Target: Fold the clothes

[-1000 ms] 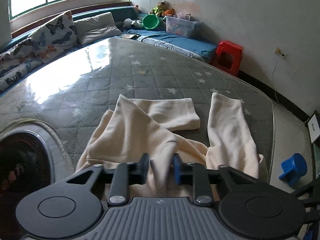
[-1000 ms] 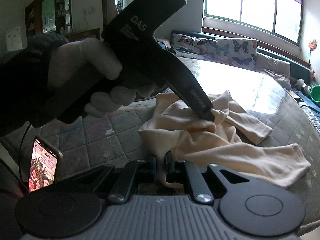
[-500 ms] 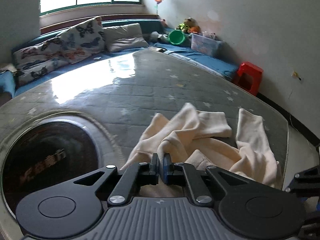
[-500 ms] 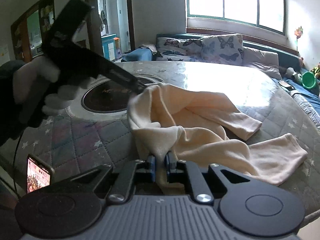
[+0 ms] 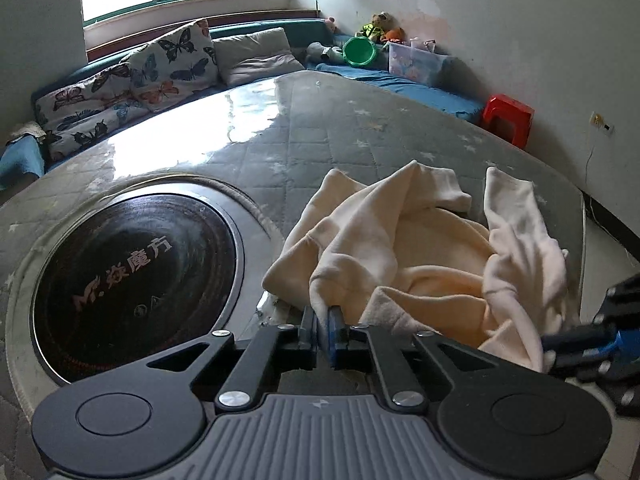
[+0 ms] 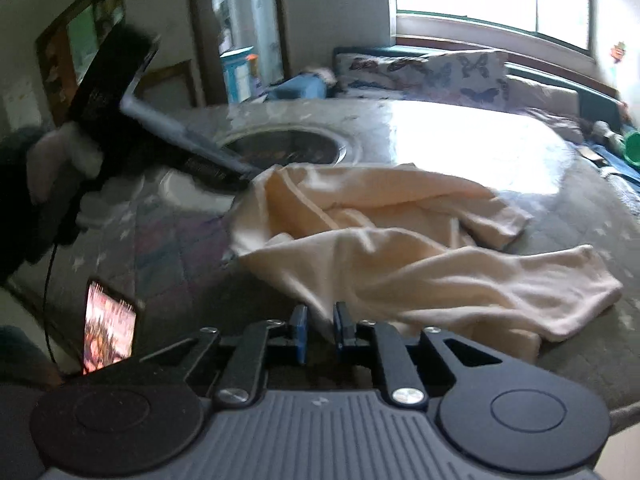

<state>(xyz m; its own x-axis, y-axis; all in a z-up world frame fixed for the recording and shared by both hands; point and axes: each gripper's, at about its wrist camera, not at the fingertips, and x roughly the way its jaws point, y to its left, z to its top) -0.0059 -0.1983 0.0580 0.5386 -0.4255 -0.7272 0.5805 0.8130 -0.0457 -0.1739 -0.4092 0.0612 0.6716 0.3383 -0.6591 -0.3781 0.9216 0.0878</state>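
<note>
A cream garment (image 5: 400,248) lies bunched on the grey quilted table cover (image 5: 320,140). In the left wrist view my left gripper (image 5: 323,320) pinches a fold of it beside the dark round disc; its jaws are opening, with cloth still between the pads. In the right wrist view my right gripper (image 6: 320,328) is at the garment's (image 6: 400,248) near edge. Its jaws are opening, a dark gap shows between the pads, and the cloth edge hangs loose by the right pad. A gloved hand (image 6: 52,160) holds the left gripper (image 6: 244,174) at the garment's far-left corner.
A dark round disc (image 5: 132,272) is set into the table left of the garment. A lit phone (image 6: 108,328) lies at the near-left edge. Butterfly cushions (image 5: 160,68), a green bowl (image 5: 360,52) and a red stool (image 5: 508,118) stand beyond the table. The table edge (image 5: 580,220) runs on the right.
My left gripper has carried its fold of the garment left toward the round disc, bunching the cloth. My right gripper's jaws, shut on the cloth before, now stand apart.
</note>
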